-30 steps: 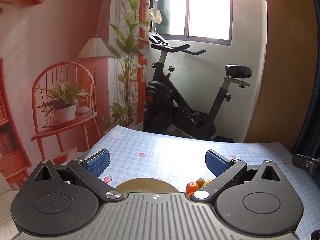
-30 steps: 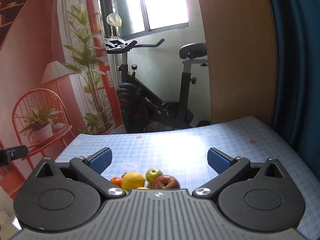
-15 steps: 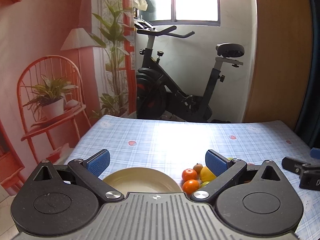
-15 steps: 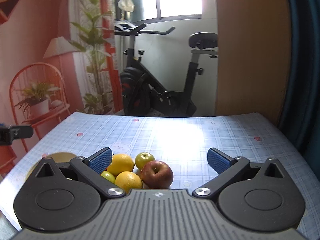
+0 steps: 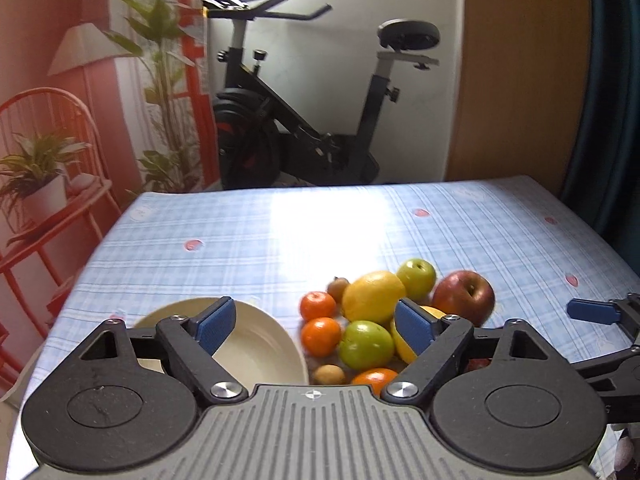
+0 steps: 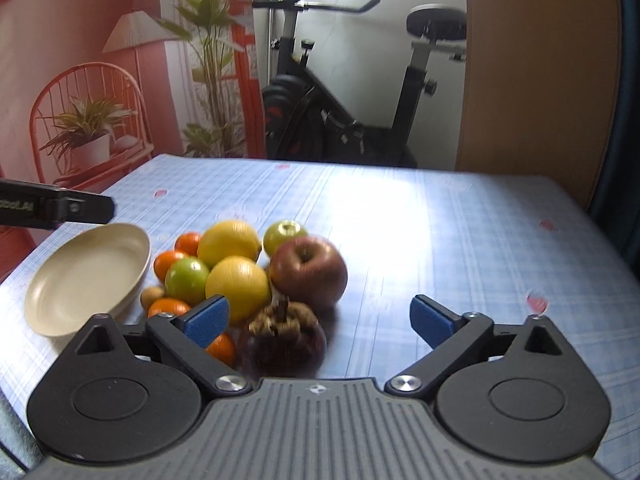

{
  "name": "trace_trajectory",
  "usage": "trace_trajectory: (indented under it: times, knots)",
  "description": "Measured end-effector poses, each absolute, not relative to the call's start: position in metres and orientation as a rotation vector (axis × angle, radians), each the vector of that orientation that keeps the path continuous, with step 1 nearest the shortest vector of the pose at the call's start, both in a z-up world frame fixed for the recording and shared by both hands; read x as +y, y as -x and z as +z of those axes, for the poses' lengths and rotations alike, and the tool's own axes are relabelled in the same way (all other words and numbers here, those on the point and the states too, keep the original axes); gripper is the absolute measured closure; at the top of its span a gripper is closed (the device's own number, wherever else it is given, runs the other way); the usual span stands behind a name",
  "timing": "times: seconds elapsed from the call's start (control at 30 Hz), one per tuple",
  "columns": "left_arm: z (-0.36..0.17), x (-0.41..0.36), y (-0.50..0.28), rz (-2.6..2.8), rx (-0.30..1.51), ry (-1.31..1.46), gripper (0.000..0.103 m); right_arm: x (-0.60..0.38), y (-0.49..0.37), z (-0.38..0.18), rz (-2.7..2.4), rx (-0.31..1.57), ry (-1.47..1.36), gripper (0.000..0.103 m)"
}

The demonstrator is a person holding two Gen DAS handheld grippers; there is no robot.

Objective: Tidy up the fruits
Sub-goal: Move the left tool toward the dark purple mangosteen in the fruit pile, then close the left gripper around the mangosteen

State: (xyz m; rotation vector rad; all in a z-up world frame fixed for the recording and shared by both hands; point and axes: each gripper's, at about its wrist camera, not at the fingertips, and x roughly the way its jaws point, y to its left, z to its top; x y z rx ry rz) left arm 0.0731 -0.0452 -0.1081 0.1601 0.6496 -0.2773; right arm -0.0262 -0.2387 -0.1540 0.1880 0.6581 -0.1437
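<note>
Blue-checked cloth covers the table (image 6: 460,220), where the fruit pile (image 6: 248,268) sits just beside an empty cream bowl (image 6: 84,276). Both the left gripper (image 5: 316,326) and right gripper (image 6: 320,322) hover above with jaws wide, just narrowing, gripping nothing.

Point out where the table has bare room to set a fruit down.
Bare cloth lies right of the red apple toward the table's right edge, and across the far half beyond the lemon. The plate is empty. The fruit pile itself, from plate to apple down to the mangosteen, is crowded.
</note>
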Motion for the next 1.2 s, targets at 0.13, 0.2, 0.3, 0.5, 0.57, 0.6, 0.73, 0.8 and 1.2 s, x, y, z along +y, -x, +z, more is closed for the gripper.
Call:
trace_trajectory:
  times: [0.13, 0.2, 0.3, 0.5, 0.57, 0.6, 0.73, 0.8, 1.2]
  knots:
    - [-0.117, -0.052, -0.079, -0.322, 0.693, -0.149, 0.02, -0.242, 0.028, -0.163, -0.105, 0.687, -0.194, 0.018]
    - [-0.12, -0.055, -0.081, -0.346, 0.707, -0.133, 0.029, -0.241, 0.029, -0.168, -0.08, 0.701, -0.195, 0.025]
    - [-0.126, -0.062, -0.086, -0.4, 0.744, -0.111, 0.043, -0.24, 0.027, -0.175, -0.037, 0.721, -0.198, 0.034]
    - [-0.137, -0.089, -0.089, -0.508, 0.789, -0.138, 0.044, -0.24, 0.021, -0.183, 0.02, 0.729, -0.216, 0.04]
    - [-0.14, -0.101, -0.09, -0.552, 0.797, -0.159, 0.044, -0.241, 0.019, -0.185, 0.032, 0.729, -0.228, 0.04]
    - [-0.143, -0.107, -0.091, -0.574, 0.805, -0.165, 0.044, -0.242, 0.018, -0.186, 0.036, 0.728, -0.233, 0.04]
    - [-0.155, -0.121, -0.098, -0.656, 0.873, -0.157, 0.044, -0.243, 0.017, -0.189, 0.051, 0.723, -0.242, 0.041]
    - [-0.162, -0.126, -0.101, -0.681, 0.902, -0.159, 0.044, -0.245, 0.018, -0.191, 0.054, 0.712, -0.252, 0.041]
    - [-0.171, -0.136, -0.102, -0.753, 0.964, -0.159, 0.051, -0.25, 0.019, -0.194, 0.07, 0.704, -0.294, 0.041]
